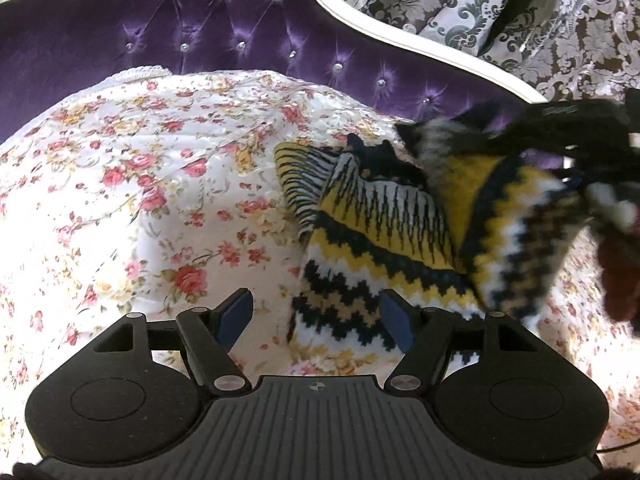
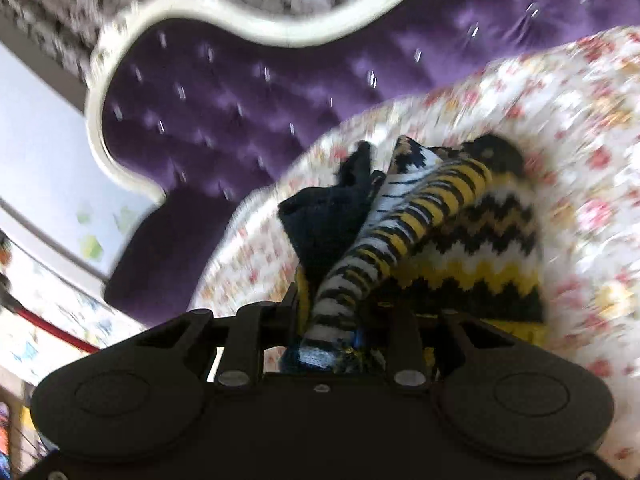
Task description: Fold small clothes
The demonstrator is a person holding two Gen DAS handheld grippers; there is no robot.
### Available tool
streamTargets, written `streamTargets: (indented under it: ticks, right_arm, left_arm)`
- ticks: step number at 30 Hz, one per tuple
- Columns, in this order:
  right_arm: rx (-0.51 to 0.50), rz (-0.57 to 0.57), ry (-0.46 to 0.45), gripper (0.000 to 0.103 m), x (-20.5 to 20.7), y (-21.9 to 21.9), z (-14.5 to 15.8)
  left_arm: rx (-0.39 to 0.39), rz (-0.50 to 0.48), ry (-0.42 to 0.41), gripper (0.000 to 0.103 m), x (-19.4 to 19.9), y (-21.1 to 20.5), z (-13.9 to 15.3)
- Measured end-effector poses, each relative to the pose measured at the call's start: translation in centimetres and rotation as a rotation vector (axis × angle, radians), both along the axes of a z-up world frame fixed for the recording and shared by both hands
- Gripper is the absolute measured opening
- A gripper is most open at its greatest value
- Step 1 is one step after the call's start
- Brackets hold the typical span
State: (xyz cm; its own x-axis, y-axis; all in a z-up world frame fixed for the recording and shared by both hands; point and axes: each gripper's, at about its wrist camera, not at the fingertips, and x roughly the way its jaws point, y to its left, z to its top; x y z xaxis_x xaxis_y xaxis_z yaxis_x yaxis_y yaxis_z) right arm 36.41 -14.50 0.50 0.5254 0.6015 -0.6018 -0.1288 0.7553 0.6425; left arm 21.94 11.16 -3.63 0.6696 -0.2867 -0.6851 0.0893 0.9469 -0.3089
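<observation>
two grippers over the floral bedspread: left gripper released, empty; right gripper at three o'clock, grasping the zigzag knit sweater.

The knitted sweater is banded in yellow, black, white and tan zigzags, with a black collar. The bedspread is printed white with pink roses, yellow blossoms and green leaves. The headboard is tufted purple, trimmed in white. The wallpaper is patterned brown and grey damask. Blue pads are seen on black gripper fingers.
</observation>
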Motion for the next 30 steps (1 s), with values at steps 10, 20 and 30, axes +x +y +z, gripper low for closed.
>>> streamTargets:
  ticks: [10,20,30]
  right_arm:
    - [-0.044,0.118,-0.060,0.067,-0.1,3.8,0.4]
    - [-0.048,0.122,-0.204,0.080,-4.1,0.8,4.9]
    - [-0.420,0.223,-0.400,0.081,-11.5,3.6,1.9]
  left_arm:
    - [-0.027,0.008,0.024,0.069,-0.3,1.6,-0.8]
    - [-0.019,-0.007,0.008,0.069,0.1,1.9,0.8]
    - [-0.096,-0.045,-0.008,0.069,3.8,1.4,4.5]
